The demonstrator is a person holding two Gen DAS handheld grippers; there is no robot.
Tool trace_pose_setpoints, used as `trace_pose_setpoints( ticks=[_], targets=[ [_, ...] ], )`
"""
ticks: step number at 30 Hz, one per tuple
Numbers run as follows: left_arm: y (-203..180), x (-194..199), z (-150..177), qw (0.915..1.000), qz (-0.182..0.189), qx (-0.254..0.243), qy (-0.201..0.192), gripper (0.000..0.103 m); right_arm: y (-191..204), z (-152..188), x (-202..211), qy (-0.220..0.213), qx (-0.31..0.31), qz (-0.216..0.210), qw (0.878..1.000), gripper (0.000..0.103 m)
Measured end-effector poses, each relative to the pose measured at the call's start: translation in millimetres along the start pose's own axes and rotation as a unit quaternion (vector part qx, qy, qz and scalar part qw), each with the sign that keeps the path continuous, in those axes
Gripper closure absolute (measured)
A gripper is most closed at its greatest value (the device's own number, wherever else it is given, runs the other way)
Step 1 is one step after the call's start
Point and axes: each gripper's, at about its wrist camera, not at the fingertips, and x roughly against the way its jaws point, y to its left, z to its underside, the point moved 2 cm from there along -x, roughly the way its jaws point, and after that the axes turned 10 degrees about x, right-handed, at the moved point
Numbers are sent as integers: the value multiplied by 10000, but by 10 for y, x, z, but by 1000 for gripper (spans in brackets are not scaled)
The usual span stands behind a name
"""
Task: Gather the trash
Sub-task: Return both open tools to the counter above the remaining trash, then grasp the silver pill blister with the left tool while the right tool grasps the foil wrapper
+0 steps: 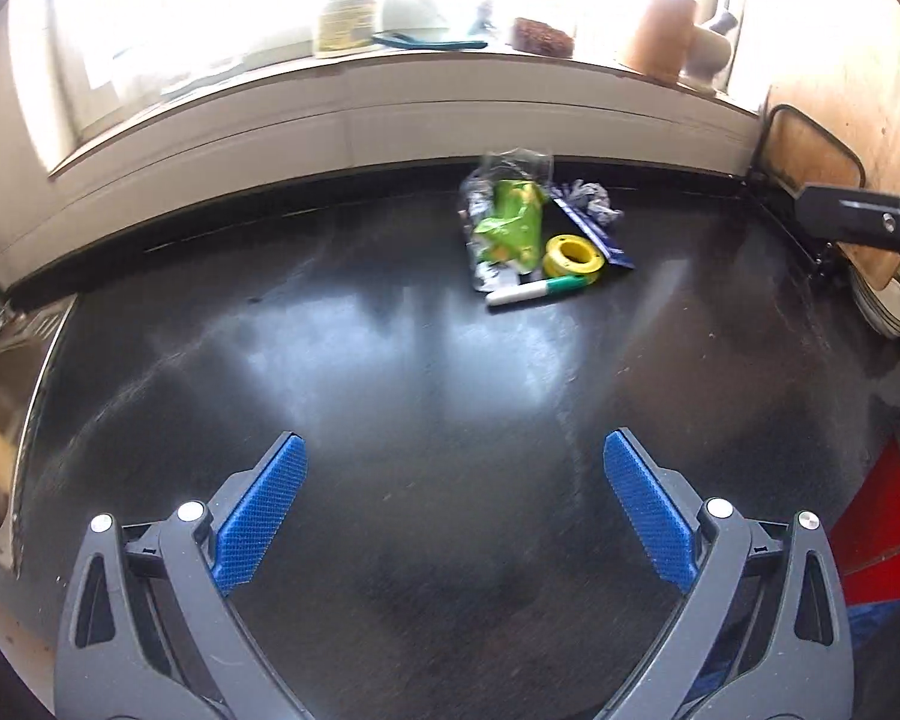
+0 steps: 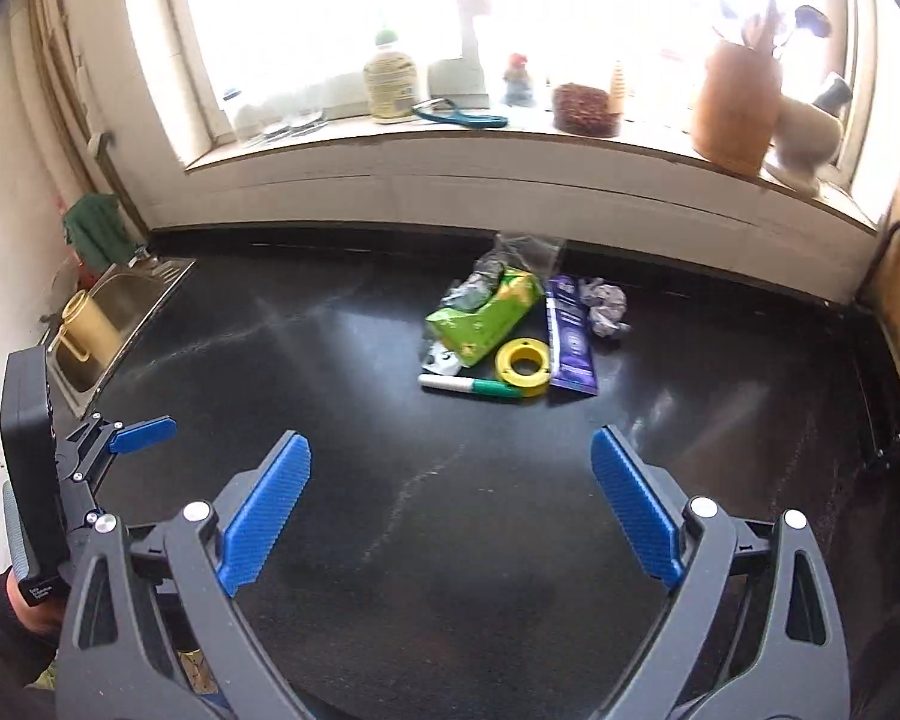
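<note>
A small heap of trash lies on the black counter near the back wall: a green wrapper (image 1: pixel 510 222) (image 2: pixel 486 318) in clear plastic, a yellow tape ring (image 1: pixel 573 256) (image 2: pixel 522 366), a green-and-white marker (image 1: pixel 537 291) (image 2: pixel 471 385), a purple wrapper (image 1: pixel 594 231) (image 2: pixel 570 339) and a crumpled foil ball (image 1: pixel 591 198) (image 2: pixel 606 306). My left gripper (image 1: pixel 455 462) is open and empty, well short of the heap. My right gripper (image 2: pixel 450 459) is open and empty, also short of it. The left gripper also shows at the left edge of the right wrist view (image 2: pixel 141 435); the right gripper's body shows at the right edge of the left wrist view (image 1: pixel 858 216).
A steel sink (image 2: pixel 120 306) with a brass cup (image 2: pixel 87 324) sits at the counter's left end. The windowsill (image 2: pixel 510 138) behind carries a bottle, jars and a clay pot. A cutting board (image 1: pixel 810 150) and plates (image 1: pixel 894 300) stand at the right.
</note>
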Motion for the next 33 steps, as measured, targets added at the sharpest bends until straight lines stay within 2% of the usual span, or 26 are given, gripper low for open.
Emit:
trace_pose_setpoints(
  ticks=[5, 13, 25, 30, 33],
  targets=[
    [-183, -150, -145, 9999, 39, -158, 45, 7, -286, 83, -57, 29, -194, 90, 9998, 11],
    [-229, -614, -451, 9994, -109, -307, 94, 7, -649, -9, -494, 234, -337, 57, 9991, 14],
    [-95, -1714, -871, 9971, -292, -469, 522, 7, -1231, -274, -1705, 906, -430, -9, 9950, 24],
    [-19, -2058, -1014, 9965, -186, -345, 733, 12, -1408, -410, -2204, 1055, -468, -56, 9933, 26],
    [38, -2172, -1067, 9963, 8, -147, 847, 18, -1505, -503, -2499, 1119, -515, -60, 9924, 28]
  ],
)
